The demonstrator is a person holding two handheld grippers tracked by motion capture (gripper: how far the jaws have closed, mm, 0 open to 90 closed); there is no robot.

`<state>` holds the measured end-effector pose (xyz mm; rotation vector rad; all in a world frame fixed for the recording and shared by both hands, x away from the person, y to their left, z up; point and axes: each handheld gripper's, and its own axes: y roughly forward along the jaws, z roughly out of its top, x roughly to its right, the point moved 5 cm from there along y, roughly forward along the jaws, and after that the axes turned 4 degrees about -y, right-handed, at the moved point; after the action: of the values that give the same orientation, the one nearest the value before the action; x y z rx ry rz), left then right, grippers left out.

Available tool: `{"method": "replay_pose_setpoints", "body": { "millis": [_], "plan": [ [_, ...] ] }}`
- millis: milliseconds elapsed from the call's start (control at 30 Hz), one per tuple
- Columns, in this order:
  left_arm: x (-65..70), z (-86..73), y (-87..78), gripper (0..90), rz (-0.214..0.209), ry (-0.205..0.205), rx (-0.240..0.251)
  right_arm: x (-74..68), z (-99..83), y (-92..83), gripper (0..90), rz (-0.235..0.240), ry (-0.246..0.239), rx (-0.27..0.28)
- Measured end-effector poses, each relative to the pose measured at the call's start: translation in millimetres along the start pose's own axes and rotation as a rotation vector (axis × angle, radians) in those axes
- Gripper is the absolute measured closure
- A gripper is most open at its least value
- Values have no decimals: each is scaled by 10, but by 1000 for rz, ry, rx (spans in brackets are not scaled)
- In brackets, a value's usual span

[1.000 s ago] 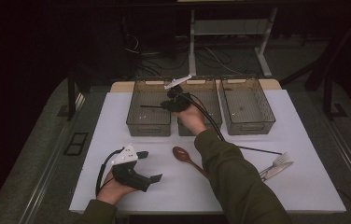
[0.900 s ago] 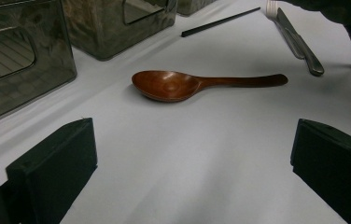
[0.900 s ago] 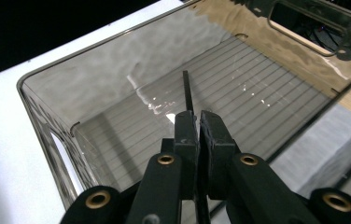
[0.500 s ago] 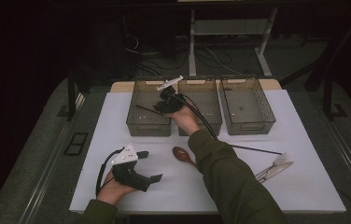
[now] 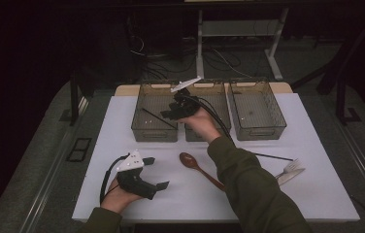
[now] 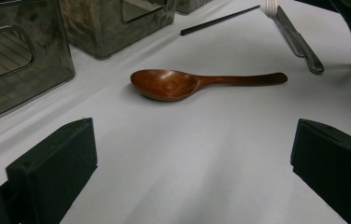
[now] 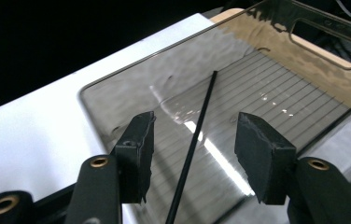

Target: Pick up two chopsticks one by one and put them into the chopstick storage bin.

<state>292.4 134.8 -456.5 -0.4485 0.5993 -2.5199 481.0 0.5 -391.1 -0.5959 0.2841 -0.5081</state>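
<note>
One chopstick (image 7: 197,140) lies freed in the left bin (image 5: 147,130), lengthwise between the right gripper's (image 7: 194,154) just-opened jaws; the left gripper (image 6: 187,186) is held open.

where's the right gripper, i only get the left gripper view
observer: over the left bin, held at its top edge, right gripper pointing down into it.
operator: holding anything
observer: no. its jaws have just been opening, and a black chopstick runs between them, clear of both pads, lying slanted in that bin.
operator: how many bins in all
observer: three, side by side along the far edge of the table.
</note>
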Motion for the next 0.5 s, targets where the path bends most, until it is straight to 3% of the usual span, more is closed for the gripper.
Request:
{"method": "replay_pose_setpoints", "body": {
  "millis": [333, 500],
  "plan": [
    [12, -3, 13, 0, 3, 3, -3, -162, -232, -360, 840, 42, -62, -62],
    [13, -4, 15, 0, 5, 4, -3, -200, -361, -423, 888, 50, -78, -87]
  ]
}}
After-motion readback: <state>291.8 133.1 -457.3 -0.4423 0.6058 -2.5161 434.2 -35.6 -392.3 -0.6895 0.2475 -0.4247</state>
